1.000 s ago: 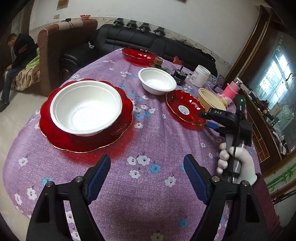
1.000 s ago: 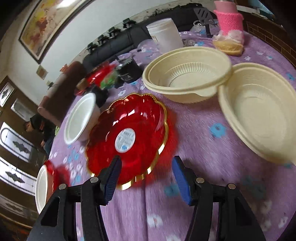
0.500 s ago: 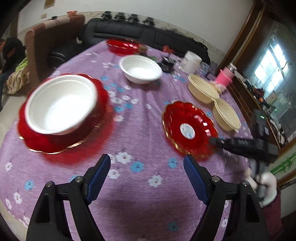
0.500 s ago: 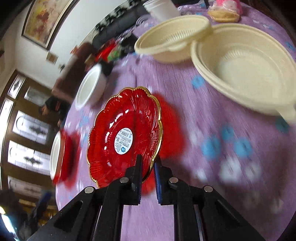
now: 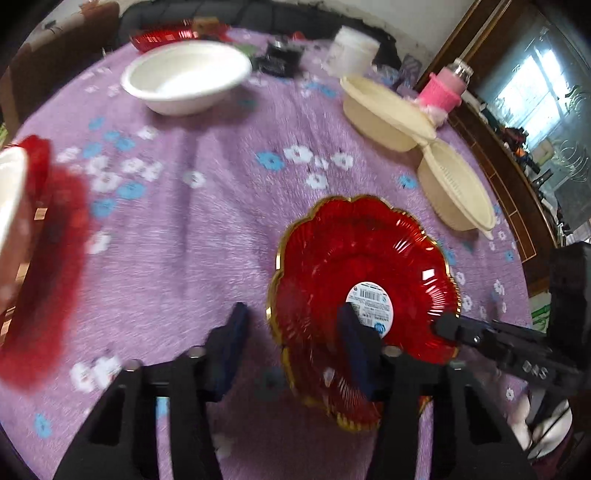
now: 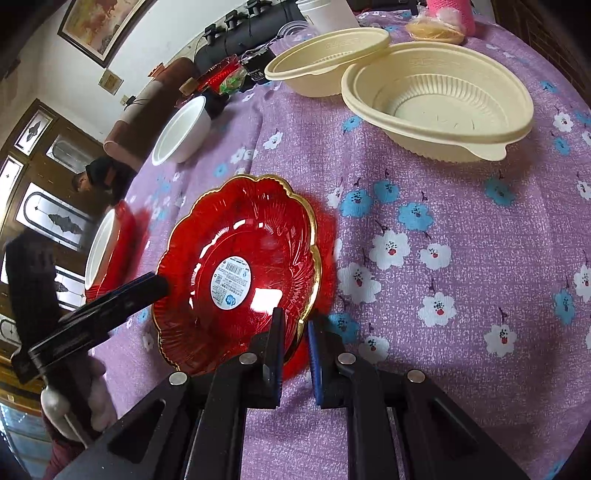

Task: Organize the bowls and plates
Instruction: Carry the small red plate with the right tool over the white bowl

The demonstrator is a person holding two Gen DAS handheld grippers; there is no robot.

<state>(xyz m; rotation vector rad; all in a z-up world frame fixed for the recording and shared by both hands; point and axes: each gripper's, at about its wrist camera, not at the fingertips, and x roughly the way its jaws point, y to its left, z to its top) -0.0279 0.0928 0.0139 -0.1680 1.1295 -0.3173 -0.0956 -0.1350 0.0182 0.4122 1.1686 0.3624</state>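
Note:
A small red gold-rimmed plate [image 5: 354,266] with a white sticker is tilted off the purple flowered tablecloth [image 5: 207,229]. My right gripper [image 6: 295,328] is shut on its near rim; the plate [image 6: 243,258] shows clearly in the right wrist view. My left gripper [image 5: 291,332] is open, with one finger over the plate's left edge and one beside it. A white bowl on a large red plate [image 5: 33,240] sits at the far left. Another white bowl [image 5: 184,77] stands at the back.
Two cream plastic bowls [image 6: 436,99] sit to the right of the small plate, one leaning on the other. A white tub [image 5: 351,51], a pink bottle [image 5: 443,88] and another red plate [image 5: 166,35] stand at the far edge. A sofa lies beyond the table.
My right gripper closed on the small red plate's rim and tipped it up. My left gripper swung right, from the bowl on the large plate to the small plate's left edge.

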